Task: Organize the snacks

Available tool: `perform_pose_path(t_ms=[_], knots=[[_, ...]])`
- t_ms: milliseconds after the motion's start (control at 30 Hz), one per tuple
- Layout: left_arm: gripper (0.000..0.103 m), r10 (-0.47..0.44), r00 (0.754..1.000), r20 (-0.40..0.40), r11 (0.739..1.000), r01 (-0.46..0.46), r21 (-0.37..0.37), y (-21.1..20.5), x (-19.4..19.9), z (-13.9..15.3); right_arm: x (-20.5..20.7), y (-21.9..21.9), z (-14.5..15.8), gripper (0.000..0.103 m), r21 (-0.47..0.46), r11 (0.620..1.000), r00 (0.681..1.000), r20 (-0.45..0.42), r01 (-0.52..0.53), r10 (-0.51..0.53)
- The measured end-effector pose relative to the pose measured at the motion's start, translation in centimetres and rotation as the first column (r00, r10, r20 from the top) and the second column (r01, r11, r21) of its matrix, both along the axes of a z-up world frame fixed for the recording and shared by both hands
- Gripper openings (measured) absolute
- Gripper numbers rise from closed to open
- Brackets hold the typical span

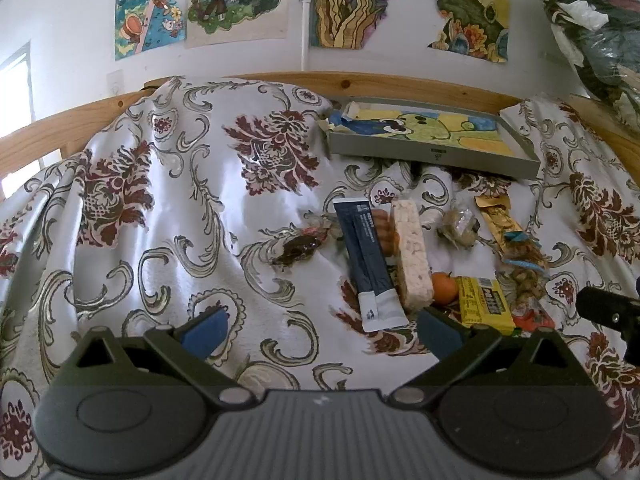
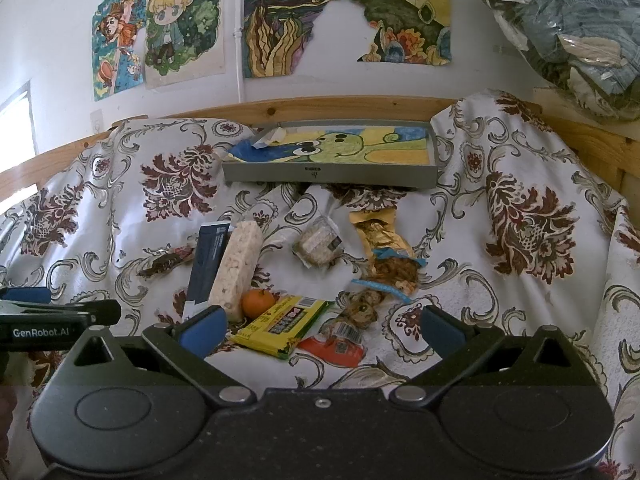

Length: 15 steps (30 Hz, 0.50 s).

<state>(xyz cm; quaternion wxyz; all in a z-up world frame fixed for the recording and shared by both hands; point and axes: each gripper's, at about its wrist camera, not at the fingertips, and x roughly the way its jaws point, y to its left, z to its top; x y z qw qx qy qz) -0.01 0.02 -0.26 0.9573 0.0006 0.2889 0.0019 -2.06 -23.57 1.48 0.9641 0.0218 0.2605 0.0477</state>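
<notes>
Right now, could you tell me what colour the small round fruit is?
Orange fruit; clearest in the right wrist view.

Orange packet partly under snacks.

On the floral-patterned bedspread, the shallow grey cardboard tray lies at the back, before the wooden bed rail. Snacks lie nearer: the pale puffed-rice bar leans on the dark blue sachet; the small orange fruit touches the bar's near end, with the yellow wrapped packet just right.
</notes>
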Motion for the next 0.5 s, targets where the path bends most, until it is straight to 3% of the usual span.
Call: perform_pose_path(t_ms=[500], knots=[[0.103, 0.021, 0.998, -0.058, 0.999, -0.018, 0.042, 0.05, 0.58, -0.15, 0.46, 0.09, -0.31, 0.102, -0.027, 1.000, 1.000, -0.021, 0.004, -0.004]])
